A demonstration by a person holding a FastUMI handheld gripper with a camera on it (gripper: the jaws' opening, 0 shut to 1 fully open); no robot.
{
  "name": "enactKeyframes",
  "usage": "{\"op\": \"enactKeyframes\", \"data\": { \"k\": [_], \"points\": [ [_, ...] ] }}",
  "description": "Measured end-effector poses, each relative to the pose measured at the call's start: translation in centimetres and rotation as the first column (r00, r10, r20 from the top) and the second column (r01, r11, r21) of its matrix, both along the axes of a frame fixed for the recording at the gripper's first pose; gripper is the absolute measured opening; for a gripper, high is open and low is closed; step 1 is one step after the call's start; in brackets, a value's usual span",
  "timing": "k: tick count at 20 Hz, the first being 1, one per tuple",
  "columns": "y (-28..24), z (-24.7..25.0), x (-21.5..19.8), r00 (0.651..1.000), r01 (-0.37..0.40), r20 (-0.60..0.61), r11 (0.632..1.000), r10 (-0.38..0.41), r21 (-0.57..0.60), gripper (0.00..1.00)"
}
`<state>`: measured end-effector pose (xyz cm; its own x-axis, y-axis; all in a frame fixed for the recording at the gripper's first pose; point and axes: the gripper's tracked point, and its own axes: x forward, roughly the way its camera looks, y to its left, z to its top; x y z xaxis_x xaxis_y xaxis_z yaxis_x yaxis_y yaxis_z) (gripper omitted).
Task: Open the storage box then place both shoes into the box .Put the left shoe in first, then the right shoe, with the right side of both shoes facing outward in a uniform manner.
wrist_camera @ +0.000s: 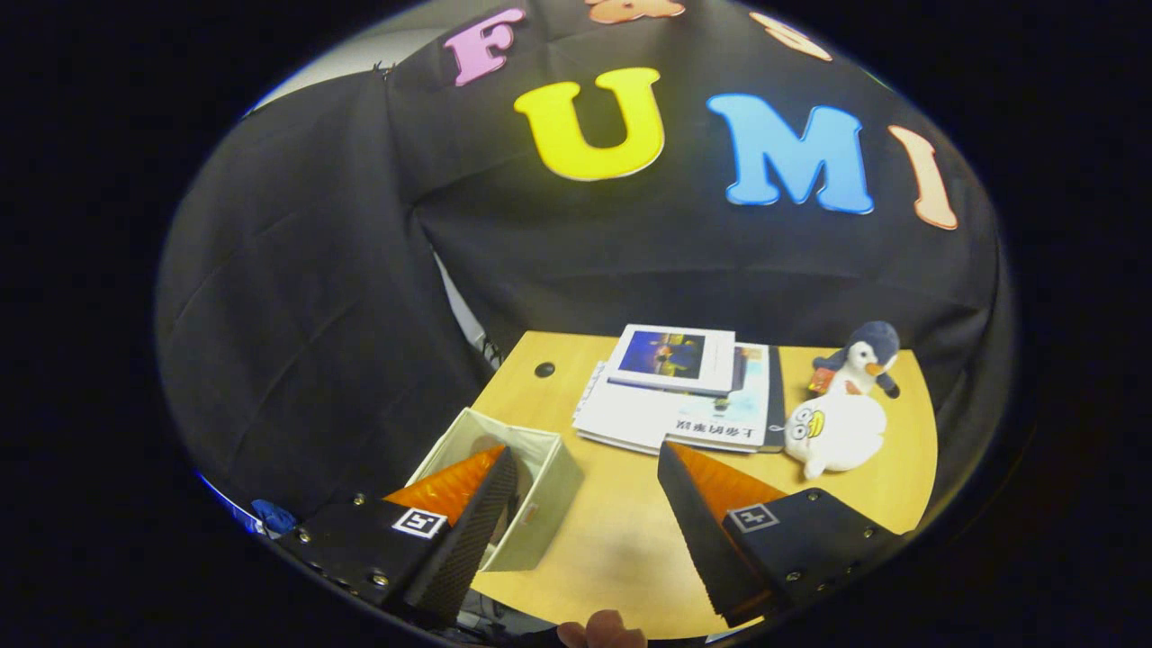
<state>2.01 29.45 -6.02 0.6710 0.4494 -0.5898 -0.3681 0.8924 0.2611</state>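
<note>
My tool hung spread, gripping nothing, above the wooden desk. The storage box sat by its left finger — books and plush toys beyond, black cloth wall behind.

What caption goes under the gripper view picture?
Open tool hovers over a wooden table, one finger above an open fabric box, with books and plush toys beyond.

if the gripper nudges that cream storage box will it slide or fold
The storage box looks like thin fabric with soft walls, so they would probably flex inward. It seems open-topped and light, so it likely slides on the smooth wooden table. The gripper is open, one finger over the box.
</note>
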Motion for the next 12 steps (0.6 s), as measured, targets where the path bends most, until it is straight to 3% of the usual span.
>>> {"op": "enactKeyframes", "data": {
  "k": [2,5,8,12],
  "points": [
    [-4.0,2.8,0.9,0.983,0.096,0.156,0.995,-0.098,0.023,0.98],
    [-10.9,6.3,1.8,0.893,0.231,0.39,0.972,-0.226,0.036,0.98],
    [-15.2,7.3,0.6,0.826,0.284,0.482,0.954,-0.294,0.095,0.97],
    [-18.4,6.3,0.4,0.828,0.29,0.476,0.953,-0.296,0.089,0.97]
  ]
}}
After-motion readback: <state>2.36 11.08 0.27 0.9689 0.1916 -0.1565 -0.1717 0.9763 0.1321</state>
